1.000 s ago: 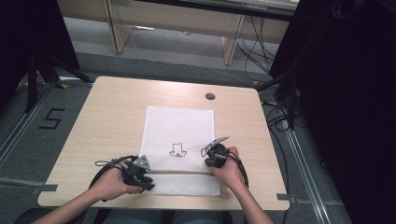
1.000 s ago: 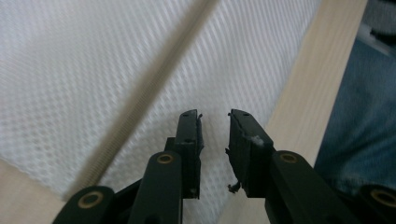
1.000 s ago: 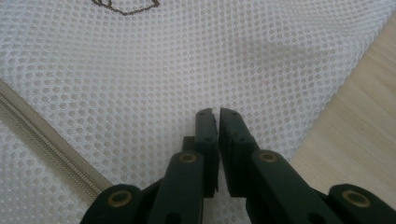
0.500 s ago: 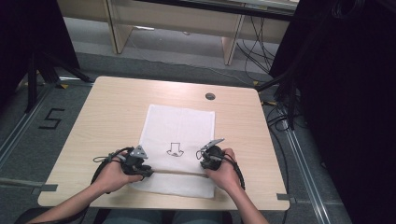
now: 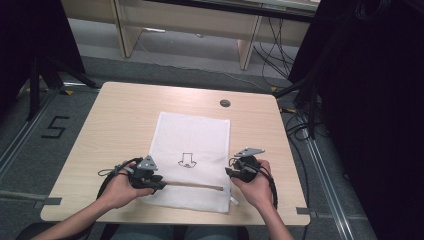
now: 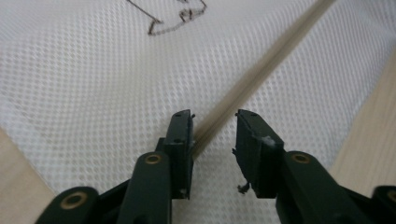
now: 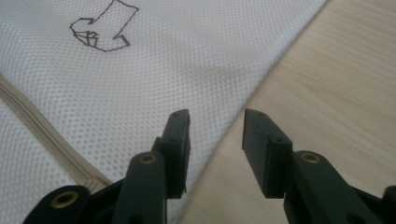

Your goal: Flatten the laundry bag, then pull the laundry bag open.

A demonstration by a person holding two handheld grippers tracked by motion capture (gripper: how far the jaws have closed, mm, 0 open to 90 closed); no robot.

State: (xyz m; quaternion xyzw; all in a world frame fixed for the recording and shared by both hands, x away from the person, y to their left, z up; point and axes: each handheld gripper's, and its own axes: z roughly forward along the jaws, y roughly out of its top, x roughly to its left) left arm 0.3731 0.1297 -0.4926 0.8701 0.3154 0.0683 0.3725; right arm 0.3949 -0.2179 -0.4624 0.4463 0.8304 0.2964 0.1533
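- Mesh bag [image 5: 192, 160], white, lies flat on the wooden surface [image 5: 120, 130], lengthwise away from the person, with its near end close to the surface's front edge.
- Small dark line drawing [image 5: 186, 160] sits near the bag's middle; it also shows at the top of the left gripper view [image 6: 175, 16] and the right gripper view [image 7: 103, 29].
- Beige zipper [image 5: 192, 185] runs across the near part of the bag, between the two hands; a small white pull tab [image 5: 233, 201] lies at the bag's near right corner.
- Left tongs [image 5: 156, 182] rest low at the bag's left edge, at the left end of the zipper. In the left gripper view these tongs [image 6: 214, 128] are spread, having just been opening, with the zipper strip [image 6: 261, 70] running up between the jaws; the pads do not press on it.
- Right tongs [image 5: 231, 170] sit just at the bag's right edge, slightly above the zipper line. In the right gripper view these tongs [image 7: 215, 128] stand wide apart, also having just been opening, over the bag's edge where mesh meets bare wood; nothing is pinched between them.
- Left hand [image 5: 122, 187] and right hand [image 5: 257, 187] each wrap a gripper body, cables trailing toward the person.
- Round dark hole [image 5: 225, 103] marks the surface's far side, well apart from the bag.
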